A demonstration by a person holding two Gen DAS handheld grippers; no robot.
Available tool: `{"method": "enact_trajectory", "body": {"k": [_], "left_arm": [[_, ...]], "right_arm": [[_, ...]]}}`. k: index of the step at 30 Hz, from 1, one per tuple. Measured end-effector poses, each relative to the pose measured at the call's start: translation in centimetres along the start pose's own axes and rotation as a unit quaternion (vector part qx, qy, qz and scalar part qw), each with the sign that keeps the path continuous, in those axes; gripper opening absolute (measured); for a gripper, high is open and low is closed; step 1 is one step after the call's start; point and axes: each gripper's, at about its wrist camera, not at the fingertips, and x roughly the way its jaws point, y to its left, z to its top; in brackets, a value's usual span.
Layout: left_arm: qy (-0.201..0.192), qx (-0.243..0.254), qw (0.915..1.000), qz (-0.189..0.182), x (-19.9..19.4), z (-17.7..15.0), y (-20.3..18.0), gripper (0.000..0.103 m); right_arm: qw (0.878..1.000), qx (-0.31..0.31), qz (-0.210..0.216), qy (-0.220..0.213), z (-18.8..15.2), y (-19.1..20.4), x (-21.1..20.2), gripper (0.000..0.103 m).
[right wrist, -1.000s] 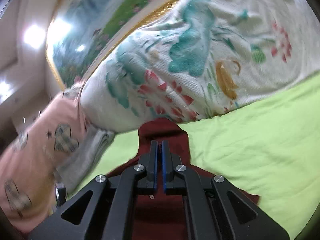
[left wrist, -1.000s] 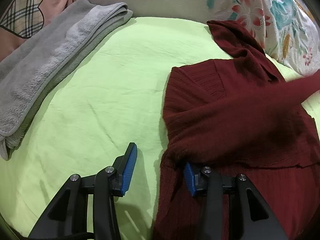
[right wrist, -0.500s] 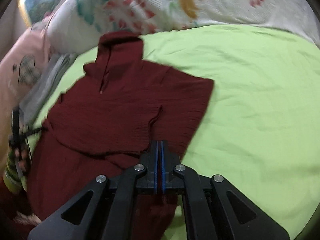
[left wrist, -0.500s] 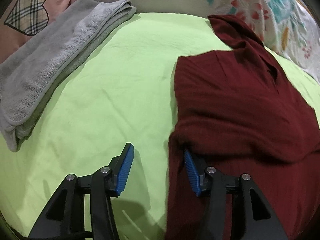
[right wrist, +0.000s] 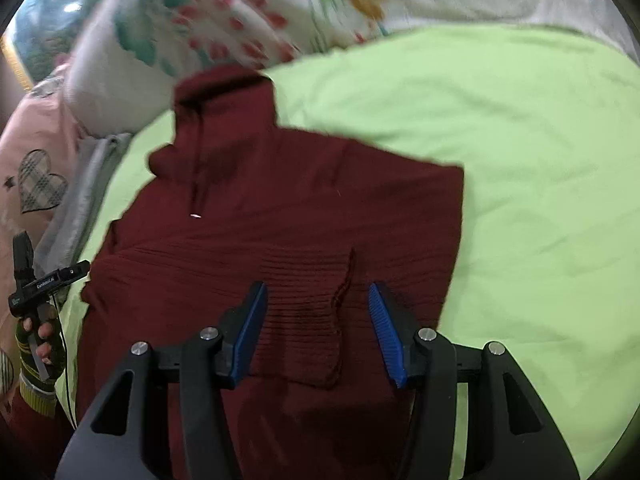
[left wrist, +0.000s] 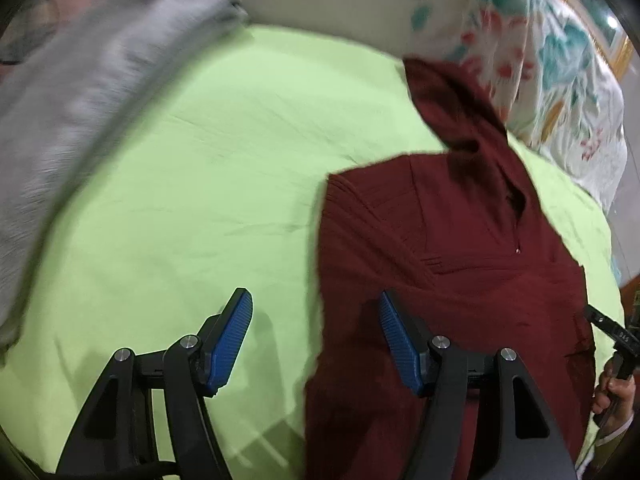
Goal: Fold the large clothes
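Nearest the right wrist camera, right gripper point(right wrist: 316, 320) tilted steeply down over the maroon sweater point(right wrist: 304, 216), blue pads parted about halfway, jaws just opened, gripping nothing; folded-in ribbed sleeve end point(right wrist: 304, 320) lying loose between the pads, untouched by either. Nearest the left wrist camera, left gripper point(left wrist: 316, 336) likewise angled down, jaws fairly wide and just opened further, empty; one pad over bare green bedsheet point(left wrist: 180, 184) just off the sweater's side edge, the other over the knit, the edge itself passing between them without contact. At the sweater's side in the right view, left hand point(right wrist: 38, 332) wrapped round its gripper handle in a striped cuff, a small white label on the black body too blurred to read for certain. At the sweater's opposite side in the left view, right hand point(left wrist: 614, 390) on its handle, faint lettering there illegible. Sweater flat on the sheet, sleeves folded across the body, collar pointing away. Beyond the collar, floral quilt point(right wrist: 248, 12) bunched up. Beside the sweater, past open sheet, folded grey towel point(left wrist: 80, 92), motion-blurred. Behind the towel, pink pillow point(right wrist: 36, 160) with a plaid heart.
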Motion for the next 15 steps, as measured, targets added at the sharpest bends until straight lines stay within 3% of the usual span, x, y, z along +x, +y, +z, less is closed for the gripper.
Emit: {"method": "enact_trajectory", "body": {"k": [2,3,4,5,6,11,13,15], "left_arm": [[0.018,0.004,0.9998,-0.005,1.7,0.9,-0.2,0.066],[0.021,0.009,0.9997,-0.004,2.3,1.3,-0.4,0.066],[0.017,0.018,0.9997,-0.007,2.5,1.5,-0.7,0.057],[0.010,0.027,0.9995,-0.016,2.6,1.6,-0.8,0.013],[0.005,0.031,0.9992,-0.023,2.5,1.8,-1.1,0.007],[-0.082,0.017,0.9964,-0.010,0.2,2.1,-1.1,0.004],[-0.086,0.021,0.9959,0.021,0.7,1.8,-1.2,0.004],[-0.085,0.042,0.9938,0.059,1.5,1.1,-1.9,0.004]], "right_arm": [[1.000,-0.003,-0.003,0.006,-0.2,0.3,0.7,0.046],[1.000,-0.013,-0.010,0.008,-0.2,0.7,0.8,0.028],[1.000,-0.018,-0.010,0.012,-0.2,0.9,0.8,0.008],[1.000,-0.017,-0.006,0.013,-0.1,1.0,0.7,0.006],[1.000,-0.018,-0.005,0.005,0.0,1.2,0.4,0.003],[0.990,-0.005,0.044,-0.136,0.2,1.6,-5.4,0.003],[0.991,0.013,0.018,-0.132,0.0,1.0,-4.7,0.003],[0.996,0.026,0.005,-0.089,-0.4,0.4,-2.6,0.003]]}}
